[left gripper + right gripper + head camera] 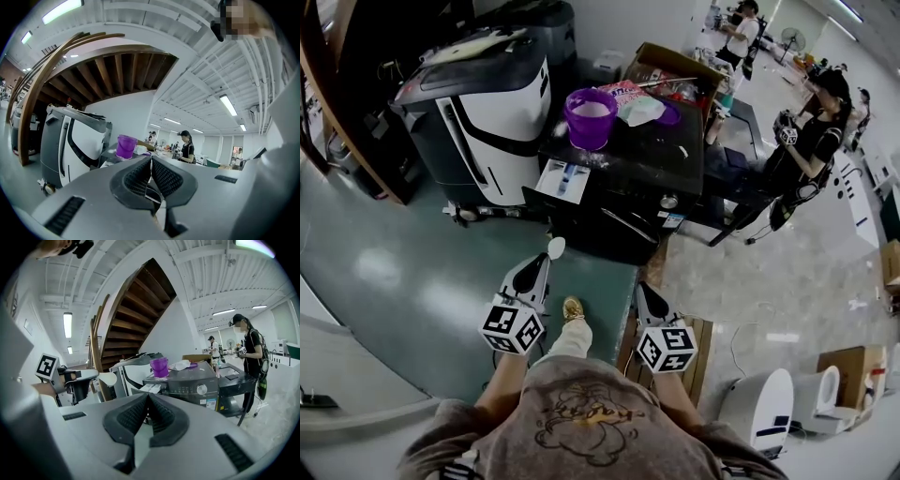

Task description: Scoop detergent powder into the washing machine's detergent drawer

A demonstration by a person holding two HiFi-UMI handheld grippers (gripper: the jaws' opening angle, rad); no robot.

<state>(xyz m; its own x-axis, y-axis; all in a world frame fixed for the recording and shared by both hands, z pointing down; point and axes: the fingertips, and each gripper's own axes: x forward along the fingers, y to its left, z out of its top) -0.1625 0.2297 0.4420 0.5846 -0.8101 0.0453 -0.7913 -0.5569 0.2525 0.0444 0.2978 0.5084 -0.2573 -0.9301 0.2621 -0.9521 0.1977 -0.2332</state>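
Note:
A dark washing machine (630, 167) stands ahead of me, its white detergent drawer (563, 178) pulled out at the front left. On its top sits a purple tub (590, 117) with pale powder inside; the tub (125, 146) also shows in the left gripper view. My left gripper (546, 262) is low and well short of the machine, shut on a white scoop (555, 247), whose bowl (107, 378) sticks out past the fingertips. My right gripper (645, 294) hangs beside it, jaws shut with nothing between them.
A grey-and-white machine (478, 122) stands left of the washer. A crumpled bag and a purple lid (645, 111) lie behind the tub, next to a cardboard box (675, 67). A person (814, 141) stands at the right. A wooden pallet (701, 345) lies by my feet.

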